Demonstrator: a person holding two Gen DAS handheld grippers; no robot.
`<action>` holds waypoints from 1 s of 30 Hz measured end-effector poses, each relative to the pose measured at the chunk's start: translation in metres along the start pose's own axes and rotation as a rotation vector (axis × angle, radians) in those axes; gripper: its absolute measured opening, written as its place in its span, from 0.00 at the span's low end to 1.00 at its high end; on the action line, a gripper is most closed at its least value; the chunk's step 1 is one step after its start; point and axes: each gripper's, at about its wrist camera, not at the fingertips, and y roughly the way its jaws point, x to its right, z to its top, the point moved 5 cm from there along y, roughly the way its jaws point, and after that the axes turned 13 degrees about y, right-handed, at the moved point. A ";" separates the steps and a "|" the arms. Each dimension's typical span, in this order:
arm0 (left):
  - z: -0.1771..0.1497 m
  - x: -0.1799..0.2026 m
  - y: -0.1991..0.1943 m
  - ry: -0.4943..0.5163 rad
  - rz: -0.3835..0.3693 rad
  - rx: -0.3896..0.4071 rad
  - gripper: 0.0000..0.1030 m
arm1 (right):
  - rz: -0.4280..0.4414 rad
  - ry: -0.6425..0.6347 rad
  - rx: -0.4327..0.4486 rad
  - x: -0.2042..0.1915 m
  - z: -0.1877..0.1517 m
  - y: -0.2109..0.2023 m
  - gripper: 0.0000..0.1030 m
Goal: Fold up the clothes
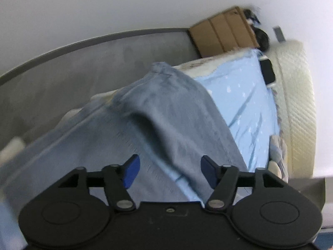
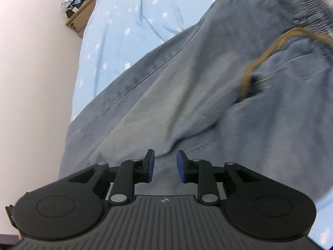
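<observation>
Two grippers are in my feeds, and neither has hold of anything. On the left wrist camera, my left gripper (image 1: 170, 171) has its jaws spread wide, with the blue pads (image 1: 131, 171) well apart and only cloth behind the gap. On the right wrist camera, my right gripper (image 2: 165, 166) has its jaws closer together but still parted, and I can see cloth through the gap rather than pinched in it.

What I am working on is a pair of blue-grey trousers (image 2: 187, 95). They lie spread over a light blue bedsheet (image 2: 124, 20) printed with small white stars. From the right side, I see a long seam running diagonally across one leg. A gathered waistband (image 2: 301, 6) sits at the upper right, with a brown drawstring (image 2: 268, 50) trailing down from it. Soft folds bunch just ahead of the right gripper's pads.

From the left side, the trousers (image 1: 162, 112) rise in a ridge toward the far edge of the bed, with a deep fold shadowed in the middle. The picture is blurred here, so I cannot tell how many layers overlap.

Beyond the bed, a cardboard box (image 1: 224, 33) stands against the white wall (image 1: 104, 6). A white mattress edge (image 1: 297, 104) curves down the right.
</observation>
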 end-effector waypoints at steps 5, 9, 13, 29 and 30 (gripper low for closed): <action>-0.042 -0.016 -0.039 -0.144 0.124 0.058 0.68 | -0.048 0.097 0.073 0.070 0.006 -0.048 0.34; -0.079 -0.035 -0.058 -0.318 0.213 0.150 0.68 | -0.033 0.195 0.118 0.140 0.018 -0.077 0.34; -0.112 -0.049 -0.073 -0.521 0.255 0.246 0.69 | -0.078 0.279 0.128 0.200 0.026 -0.096 0.34; -0.113 -0.039 -0.012 -0.480 0.305 0.198 0.49 | -0.044 0.601 0.221 0.285 0.047 -0.058 0.66; -0.111 -0.035 -0.009 -0.465 0.311 0.180 0.32 | -0.070 0.589 0.227 0.283 0.050 -0.052 0.61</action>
